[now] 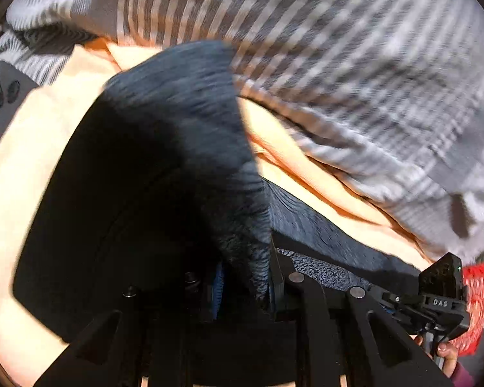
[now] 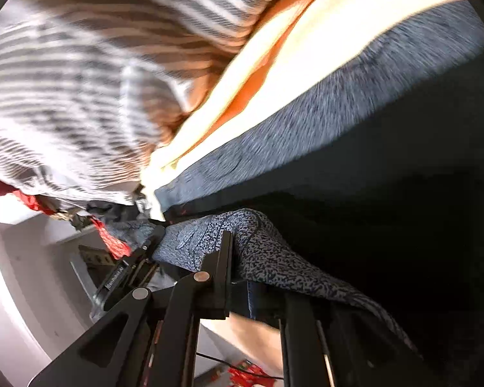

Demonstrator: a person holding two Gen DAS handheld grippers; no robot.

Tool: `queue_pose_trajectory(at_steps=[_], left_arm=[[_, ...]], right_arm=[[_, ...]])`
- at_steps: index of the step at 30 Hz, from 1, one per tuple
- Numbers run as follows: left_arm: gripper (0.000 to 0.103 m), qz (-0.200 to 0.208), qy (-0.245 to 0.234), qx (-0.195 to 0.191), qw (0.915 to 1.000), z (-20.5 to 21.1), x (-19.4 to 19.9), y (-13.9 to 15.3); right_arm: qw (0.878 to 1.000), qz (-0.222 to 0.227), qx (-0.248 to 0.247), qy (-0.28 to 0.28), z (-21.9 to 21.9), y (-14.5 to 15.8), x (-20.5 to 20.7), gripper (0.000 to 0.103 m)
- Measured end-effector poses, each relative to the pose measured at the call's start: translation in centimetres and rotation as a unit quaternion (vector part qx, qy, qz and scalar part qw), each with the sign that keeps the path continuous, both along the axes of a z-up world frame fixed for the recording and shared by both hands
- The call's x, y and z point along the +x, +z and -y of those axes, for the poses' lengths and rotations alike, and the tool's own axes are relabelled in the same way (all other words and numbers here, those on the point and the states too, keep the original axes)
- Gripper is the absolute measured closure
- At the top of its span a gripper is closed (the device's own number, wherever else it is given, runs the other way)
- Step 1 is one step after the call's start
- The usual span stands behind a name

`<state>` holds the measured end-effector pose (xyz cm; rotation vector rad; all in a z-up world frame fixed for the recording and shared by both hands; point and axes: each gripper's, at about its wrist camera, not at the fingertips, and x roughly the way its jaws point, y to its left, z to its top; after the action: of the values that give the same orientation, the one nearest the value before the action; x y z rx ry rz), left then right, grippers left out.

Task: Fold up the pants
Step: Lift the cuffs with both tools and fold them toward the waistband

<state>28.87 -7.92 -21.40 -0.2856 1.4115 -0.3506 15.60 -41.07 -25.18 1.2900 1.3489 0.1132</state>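
Striped grey-and-white bedding (image 1: 338, 64) fills the upper part of both wrist views; it is motion-blurred, bunched into folds, and lies over the far side of the sheet. In the right wrist view the same bedding (image 2: 96, 64) occupies the upper left.

Peach sheet (image 1: 32, 161) lies beneath the bedding and beneath the pants. It shows orange creases where the bedding edge meets it. In the right wrist view the sheet (image 2: 306, 48) runs as a diagonal band between the bedding and the pants.

Pants (image 1: 164, 148): dark blue-grey knit, partly in deep shadow. They are lifted off the sheet and held at one edge by both grippers. In the left wrist view the cloth rises from the fingers as a tall peaked fold. In the right wrist view the pants (image 2: 338, 113) stretch as a taut band across the frame, and a speckled lighter face of the cloth drapes over the fingers.

Left gripper (image 1: 247, 277): jaws closed on a fold of the pants; cloth is pinched between the two fingers.

Right gripper (image 2: 238, 258): jaws closed on the pants edge; cloth hangs over the right finger. This gripper (image 1: 442, 293) also appears at the lower right of the left wrist view, near the left one.

Red patterned cloth (image 1: 477, 306) lies behind the right gripper at the frame edge. It is too blurred to identify.
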Motion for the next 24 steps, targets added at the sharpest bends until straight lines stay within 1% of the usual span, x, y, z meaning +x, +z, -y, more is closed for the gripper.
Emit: queue_pose_trajectory(at_steps=[2,4,6,8,9,10,11,12,13,14,16,18,19,21,22,23,24], left_arm=[[0.079,-0.004,0.011,-0.007,0.9999,0.0,0.4,-0.4],[0.078,-0.014,0.014,-0.007,0.9998,-0.1,0.7,-0.2],[0.078,-0.019,0.008,-0.004,0.9998,-0.2,0.7,1.0],[0.078,-0.012,0.003,0.000,0.9999,-0.3,0.4,2.5],[0.065,0.003,0.003,0.016,0.9999,-0.5,0.0,3.7],[0.050,0.022,0.006,0.035,0.9991,-0.6,-0.2,4.9],[0.026,0.042,0.012,0.050,0.9978,-0.8,-0.4,5.8],[0.024,0.068,0.018,0.064,0.9955,-1.1,-0.8,7.1],[0.024,0.084,0.009,0.077,0.9935,-0.9,-1.0,8.0],[0.024,0.087,-0.004,0.094,0.9918,-0.5,-1.3,8.3],[0.024,0.084,-0.032,0.120,0.9886,0.7,-2.0,7.9],[0.024,0.070,-0.074,0.150,0.9835,2.8,-3.3,5.9],[0.024,0.064,-0.093,0.164,0.9800,4.1,-4.0,4.7],[0.024,0.054,-0.114,0.187,0.9743,5.8,-5.3,2.1],[0.024,0.044,-0.116,0.201,0.9717,6.4,-5.6,0.7],[0.024,0.037,-0.114,0.215,0.9693,6.7,-5.9,-0.2],[0.024,0.039,-0.108,0.230,0.9664,6.9,-6.2,-0.9]], right_arm=[[1.000,-0.008,0.004,0.013,0.3,-1.4,1.1,0.093],[1.000,-0.008,0.010,0.016,0.6,-2.2,1.6,0.093],[1.000,-0.011,0.018,0.018,0.7,-2.5,2.0,0.093],[0.999,-0.012,0.022,0.029,0.6,-2.4,2.4,0.087],[0.999,-0.010,0.023,0.035,0.6,-2.2,2.6,0.077],[0.999,-0.006,0.022,0.042,0.6,-1.8,2.8,0.059],[0.999,0.002,0.021,0.047,0.5,-1.2,3.1,0.049],[0.998,0.012,0.025,0.048,0.5,-0.6,3.3,0.031],[0.998,0.025,0.027,0.047,0.5,0.3,3.5,0.025],[0.998,0.037,0.022,0.047,0.7,1.3,3.6,0.025],[0.996,0.062,0.015,0.058,0.6,3.2,3.4,0.025],[0.993,0.094,0.015,0.076,0.1,5.1,2.4,0.025],[0.990,0.103,0.021,0.089,-0.5,5.5,1.7,0.025],[0.989,0.089,0.031,0.117,-1.7,5.0,0.3,0.025],[0.988,0.070,0.021,0.134,-2.4,4.1,-0.4,0.025],[0.988,0.044,-0.005,0.150,-2.8,2.9,-1.0,0.025],[0.987,0.028,-0.025,0.156,-2.9,2.1,-1.4,0.036]])
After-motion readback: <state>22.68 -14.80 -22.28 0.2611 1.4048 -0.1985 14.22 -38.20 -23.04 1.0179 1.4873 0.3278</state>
